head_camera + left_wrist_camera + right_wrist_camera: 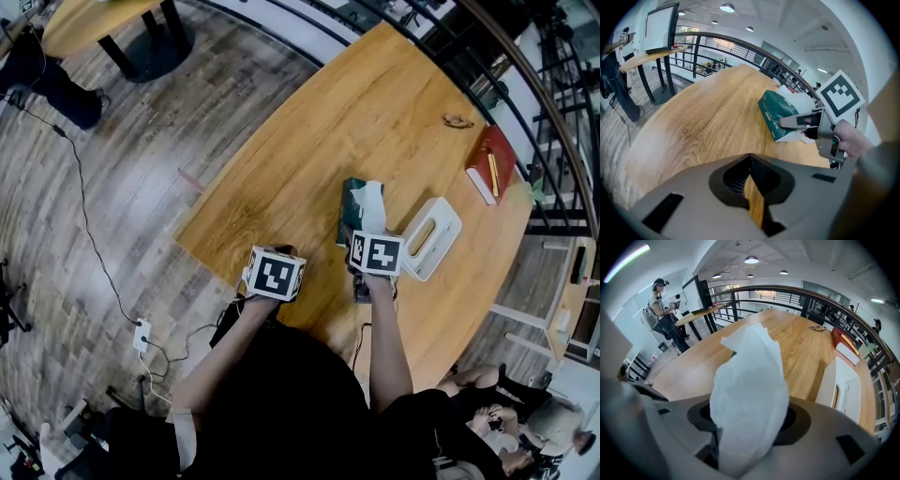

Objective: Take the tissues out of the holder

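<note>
A green tissue pack (350, 210) lies on the wooden table (375, 122), and a white tissue (368, 206) sticks up out of it. My right gripper (362, 242) is shut on the near end of the pack. The left gripper view shows its fingers (794, 122) clamped on the green pack (776, 110). In the right gripper view the white tissue (747, 385) fills the space between the jaws of my right gripper (747, 432). The white holder (431, 237) lies just right of the pack. My left gripper (278, 255) hovers at the table's near edge, jaws together and holding nothing (753, 190).
A red book (492, 164) with a pencil on it lies at the table's far right, and a small object (457, 120) beyond it. A black railing (525, 103) runs behind the table. A person sits at the lower right (506, 422); another stands by a far desk (661, 310).
</note>
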`<state>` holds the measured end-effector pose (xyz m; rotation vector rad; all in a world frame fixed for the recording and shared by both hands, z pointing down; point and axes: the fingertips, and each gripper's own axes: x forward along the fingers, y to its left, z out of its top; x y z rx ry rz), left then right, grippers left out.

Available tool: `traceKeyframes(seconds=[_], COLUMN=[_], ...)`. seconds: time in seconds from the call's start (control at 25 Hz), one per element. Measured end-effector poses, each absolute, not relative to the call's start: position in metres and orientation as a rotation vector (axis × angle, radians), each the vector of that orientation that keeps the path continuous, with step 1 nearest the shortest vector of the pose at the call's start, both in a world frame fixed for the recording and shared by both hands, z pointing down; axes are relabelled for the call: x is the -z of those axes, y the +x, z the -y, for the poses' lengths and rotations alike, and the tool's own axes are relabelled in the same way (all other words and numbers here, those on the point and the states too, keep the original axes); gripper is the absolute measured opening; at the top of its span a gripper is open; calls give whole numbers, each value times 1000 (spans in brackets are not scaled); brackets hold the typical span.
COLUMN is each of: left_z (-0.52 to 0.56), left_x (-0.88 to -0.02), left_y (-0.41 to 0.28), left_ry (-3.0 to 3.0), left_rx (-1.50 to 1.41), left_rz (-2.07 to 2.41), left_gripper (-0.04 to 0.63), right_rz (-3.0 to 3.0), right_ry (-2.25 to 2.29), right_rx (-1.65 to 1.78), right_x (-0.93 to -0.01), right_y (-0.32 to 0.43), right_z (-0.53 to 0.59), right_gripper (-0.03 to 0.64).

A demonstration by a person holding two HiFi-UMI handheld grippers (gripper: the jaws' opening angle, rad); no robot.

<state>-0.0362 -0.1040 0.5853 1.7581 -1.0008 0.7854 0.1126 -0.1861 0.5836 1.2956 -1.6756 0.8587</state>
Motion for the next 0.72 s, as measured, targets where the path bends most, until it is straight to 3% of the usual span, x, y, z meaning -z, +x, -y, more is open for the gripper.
traceKeyframes(seconds=[0.72], left_z=[102], left_x=[-594], left_y=[-17], left_ry=[1775], left_rx=[-820], left_rz=[964], left_gripper=[8], right_rz=[1698], right_ry=[1279], right_rx=[-842], right_x=[-589], right_y=[112], right_z=[185], right_gripper=[288])
